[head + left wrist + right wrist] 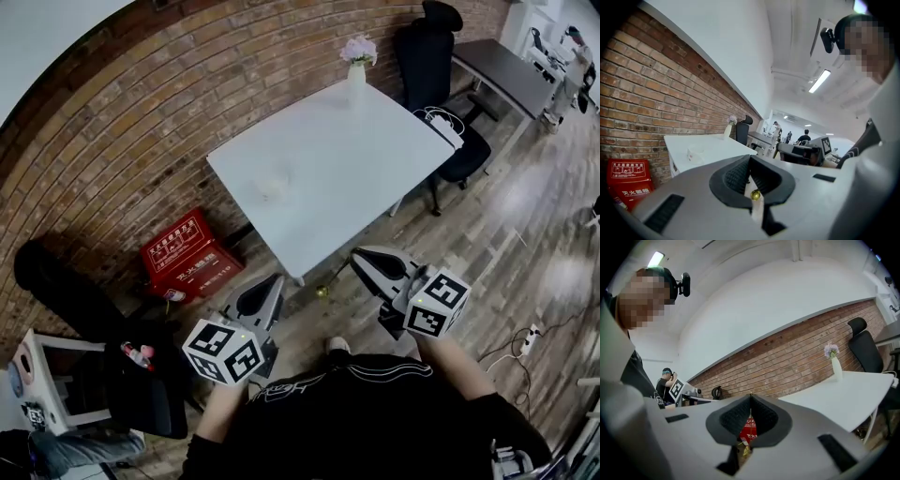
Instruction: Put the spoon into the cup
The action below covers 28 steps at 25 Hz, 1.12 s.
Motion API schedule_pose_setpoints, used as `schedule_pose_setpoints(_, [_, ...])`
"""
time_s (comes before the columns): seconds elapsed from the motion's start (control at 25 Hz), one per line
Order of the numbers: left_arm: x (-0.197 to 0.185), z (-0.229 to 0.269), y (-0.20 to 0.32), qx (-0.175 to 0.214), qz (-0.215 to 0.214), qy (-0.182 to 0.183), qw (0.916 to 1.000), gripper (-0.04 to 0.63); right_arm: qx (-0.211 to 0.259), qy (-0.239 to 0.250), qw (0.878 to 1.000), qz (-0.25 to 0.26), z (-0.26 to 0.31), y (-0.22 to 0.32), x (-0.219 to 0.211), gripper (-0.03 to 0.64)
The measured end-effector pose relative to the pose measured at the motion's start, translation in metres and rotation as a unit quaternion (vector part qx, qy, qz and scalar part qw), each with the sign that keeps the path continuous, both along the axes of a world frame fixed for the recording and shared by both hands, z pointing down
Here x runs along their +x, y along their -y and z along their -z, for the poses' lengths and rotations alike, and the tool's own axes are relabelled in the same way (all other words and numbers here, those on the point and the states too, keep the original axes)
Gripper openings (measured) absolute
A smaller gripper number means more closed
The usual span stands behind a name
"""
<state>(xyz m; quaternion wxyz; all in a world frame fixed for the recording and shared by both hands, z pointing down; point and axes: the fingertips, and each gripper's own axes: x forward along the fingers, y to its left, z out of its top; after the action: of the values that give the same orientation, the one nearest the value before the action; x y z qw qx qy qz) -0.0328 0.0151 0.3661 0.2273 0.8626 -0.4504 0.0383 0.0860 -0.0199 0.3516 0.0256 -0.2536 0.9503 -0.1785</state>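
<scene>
Cup (272, 185): short, pale, looks translucent. It stands upright on the white table (347, 169), toward the table's left edge, which runs close beside the brick wall (141, 141). There is bare tabletop all round it. Spoon: can't make it out in any view at this size.

Left tool (275, 279): jaws together, pads meeting at the tip, nothing clamped. Right tool (356, 253): jaws together too, also empty. Both hang over the wood floor (506, 216), short of the table, one on each side of its near corner. Both are well apart from the cup.

Edges and room:
- The near table corner points at the person. A small gold ball (322, 292) lies on the floor just below that corner.
- Vase (356, 82) with pale flowers sits at the far corner, well apart from the cup.
- Red crate (187, 258) sits on the floor against the wall, left of the near corner and just beyond the left tool.
- Black chair (427, 56) stands past the far right edge.
- The right side of the table faces open floor, and the top there is bare.
</scene>
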Motion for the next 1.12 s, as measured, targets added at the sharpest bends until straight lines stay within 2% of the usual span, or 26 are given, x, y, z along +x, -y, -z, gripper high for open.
schedule_pose_setpoints(0.28, [0.002, 0.003, 0.051, -0.001, 0.023, 0.008, 0.9997, 0.005, 0.002, 0.013, 1.0, 0.014, 0.007, 0.067, -0.001, 0.0])
schedule_pose_setpoints(0.56, [-0.015, -0.009, 0.085, -0.014, 0.027, 0.004, 0.9995, 0.005, -0.002, 0.011, 1.0, 0.014, 0.006, 0.111, -0.02, 0.0])
schedule_pose_setpoints(1.12, [-0.092, -0.018, 0.187, -0.027, 0.016, -0.006, 0.9995, 0.005, 0.02, -0.014, 1.0, -0.011, 0.015, 0.221, -0.094, -0.001])
